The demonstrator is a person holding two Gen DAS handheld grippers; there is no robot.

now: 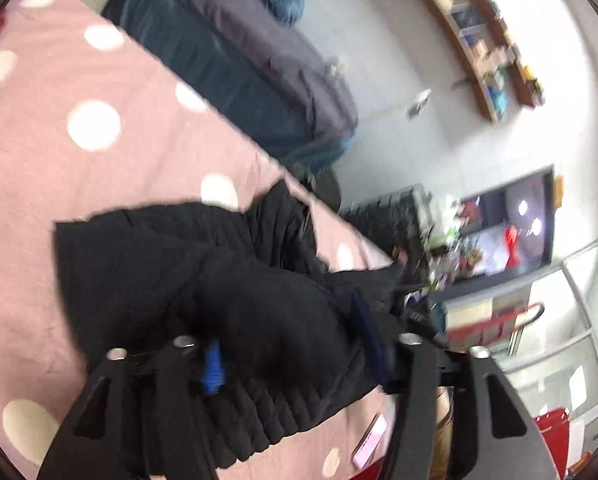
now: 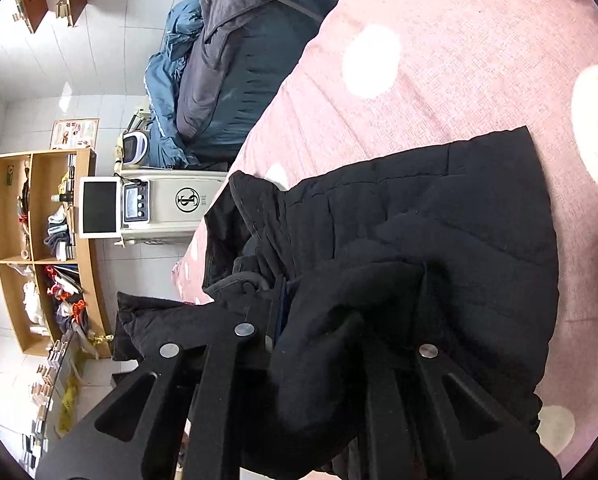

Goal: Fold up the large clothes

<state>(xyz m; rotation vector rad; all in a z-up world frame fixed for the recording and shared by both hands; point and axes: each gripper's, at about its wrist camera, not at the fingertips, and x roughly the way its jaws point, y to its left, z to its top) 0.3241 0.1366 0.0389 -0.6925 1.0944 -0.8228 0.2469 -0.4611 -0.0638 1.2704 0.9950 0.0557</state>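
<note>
A black quilted jacket (image 1: 187,264) lies bunched on a pink bed cover with white dots (image 1: 79,160). In the left wrist view my left gripper (image 1: 295,344) has its blue-padded fingers (image 1: 213,366) set wide apart with a thick fold of the jacket between them. In the right wrist view the jacket (image 2: 439,216) spreads over the pink cover (image 2: 439,40), and my right gripper (image 2: 339,304) has a bunch of the black cloth draped between and over its fingers, which hides the pads.
A second bed with dark blue and grey bedding (image 1: 235,52) stands beyond the pink one. Wooden shelves (image 2: 39,248) with clutter, a white machine with a screen (image 2: 139,208) and a tiled floor (image 1: 399,40) lie past the bed's edge.
</note>
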